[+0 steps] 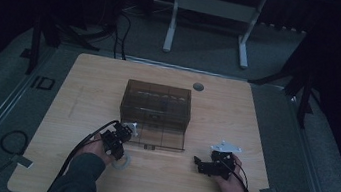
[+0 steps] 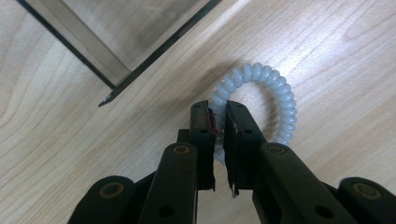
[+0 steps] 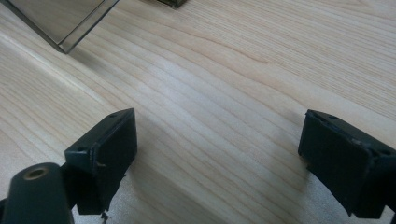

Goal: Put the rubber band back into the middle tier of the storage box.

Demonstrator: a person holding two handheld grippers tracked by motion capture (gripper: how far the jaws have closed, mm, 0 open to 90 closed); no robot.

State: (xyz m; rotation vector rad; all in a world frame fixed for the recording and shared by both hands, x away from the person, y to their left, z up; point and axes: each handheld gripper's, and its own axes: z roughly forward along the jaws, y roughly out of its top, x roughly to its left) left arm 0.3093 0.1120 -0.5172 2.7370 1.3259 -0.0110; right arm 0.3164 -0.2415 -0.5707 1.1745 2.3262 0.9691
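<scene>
White coils of a spiral hair tie [image 2: 261,100] lie flat on the pale wooden surface [image 2: 70,140], and the left tongs [image 2: 220,116] are clenched on the near side of that ring: in the left gripper view the two black jaws stand almost together, with only a narrow slit between them, and the coil passes into that slit, so the band is pinched between the pads while the rest of the loop rests on the wood beyond the tips. In the high view the hair tie [image 1: 122,162] sits near the front left of the surface, just under the left tongs [image 1: 121,145] and just in front of the smoky, see-through plastic box [image 1: 155,109] that stands at the middle of the surface. A corner of that box's lowered front flap [image 2: 112,51] shows close behind the ring. The right tongs [image 3: 219,154] are released, their jaws spread wide apart over bare wood, touching and holding nothing. In the high view the right tongs [image 1: 198,161] hover to the right of the box's front, well apart from the hair tie.
</scene>
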